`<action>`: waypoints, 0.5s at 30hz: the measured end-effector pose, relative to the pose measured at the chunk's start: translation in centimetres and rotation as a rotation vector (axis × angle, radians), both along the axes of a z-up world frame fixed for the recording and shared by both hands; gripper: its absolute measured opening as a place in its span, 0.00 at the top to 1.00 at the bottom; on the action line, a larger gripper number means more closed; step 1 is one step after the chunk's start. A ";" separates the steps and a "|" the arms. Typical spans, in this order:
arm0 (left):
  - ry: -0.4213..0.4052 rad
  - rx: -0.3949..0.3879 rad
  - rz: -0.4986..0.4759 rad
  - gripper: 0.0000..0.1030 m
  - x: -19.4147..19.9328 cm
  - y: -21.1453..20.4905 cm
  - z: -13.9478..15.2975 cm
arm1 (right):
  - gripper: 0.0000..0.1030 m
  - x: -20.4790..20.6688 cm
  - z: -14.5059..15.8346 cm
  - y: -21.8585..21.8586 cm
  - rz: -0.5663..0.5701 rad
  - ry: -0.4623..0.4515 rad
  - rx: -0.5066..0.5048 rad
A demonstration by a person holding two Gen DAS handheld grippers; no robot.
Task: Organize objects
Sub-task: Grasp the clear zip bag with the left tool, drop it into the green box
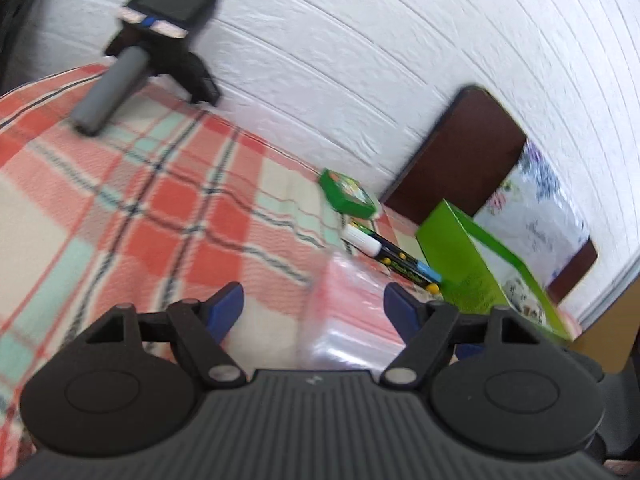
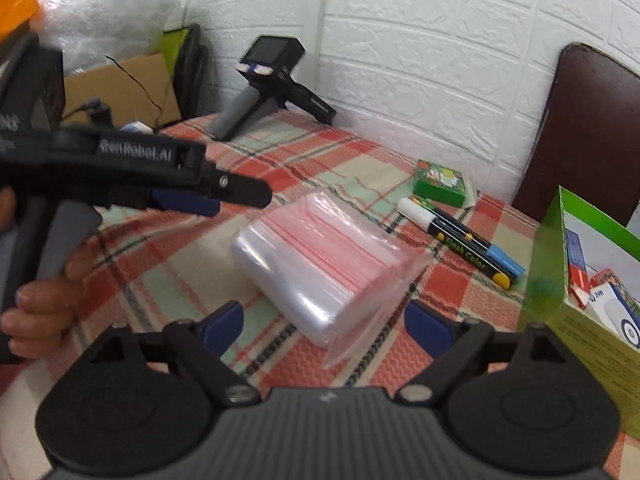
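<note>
Cardboard box shows only in the right view; markers point toward the green box; both grippers' jaws spread.

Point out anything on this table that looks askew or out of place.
The clear stack of pink-striped zip bags lies diagonally on the plaid tablecloth, with one loose bag splayed off its near corner. Two black markers lie slanted beside the small green box. Nothing looks spilled or damaged.
</note>
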State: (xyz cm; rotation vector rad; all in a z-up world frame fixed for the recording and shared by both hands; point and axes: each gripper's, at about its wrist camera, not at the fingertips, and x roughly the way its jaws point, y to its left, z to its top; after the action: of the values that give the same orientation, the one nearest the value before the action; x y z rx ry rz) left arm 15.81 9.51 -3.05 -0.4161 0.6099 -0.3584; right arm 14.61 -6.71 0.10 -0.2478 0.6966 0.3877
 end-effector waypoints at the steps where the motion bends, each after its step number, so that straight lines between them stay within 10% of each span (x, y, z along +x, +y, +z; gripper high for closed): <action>1: 0.018 0.038 -0.029 0.22 0.6 -1.0 0.1 | 0.10 0.7 -0.4 0.0 -0.009 0.025 0.008; 7: 0.114 0.110 -0.082 0.41 2.0 -3.8 -0.5 | 0.22 3.7 -2.0 1.2 -0.048 0.110 0.084; 15: 0.023 -0.007 -0.064 0.46 -1.5 -5.0 3.5 | 0.44 -2.6 1.2 -0.2 -0.086 -0.119 0.071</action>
State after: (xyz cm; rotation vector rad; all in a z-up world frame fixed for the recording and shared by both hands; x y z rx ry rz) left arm 14.26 4.47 0.44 -0.4082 0.6456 -0.4178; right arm 11.96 -6.94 1.31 -0.1721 0.5731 0.3124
